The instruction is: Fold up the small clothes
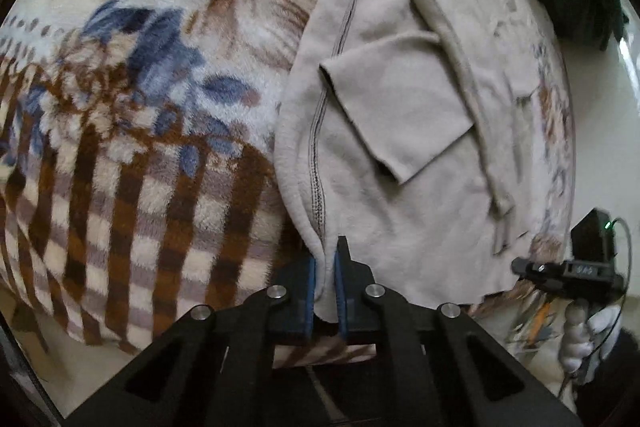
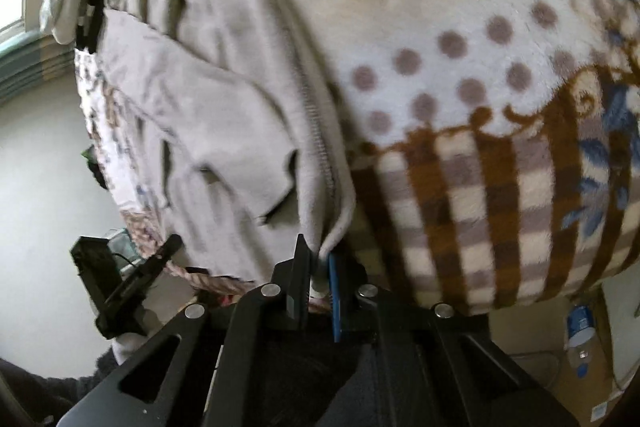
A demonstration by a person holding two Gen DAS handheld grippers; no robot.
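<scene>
- Garment (image 1: 400, 147) lies on the blanket (image 1: 140, 107); left gripper (image 1: 326, 279) and right gripper (image 2: 318, 275) jaws each pinch its near hem.
- Risk — thin fleece, probably a shallow bite, may slip mid-fold.

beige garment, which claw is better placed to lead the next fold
Hard to separate: the left claw and right claw are both shut on the beige garment at its stitched edge. Tentatively left, since its view shows most of the garment spread ahead on the patterned blanket.
</scene>
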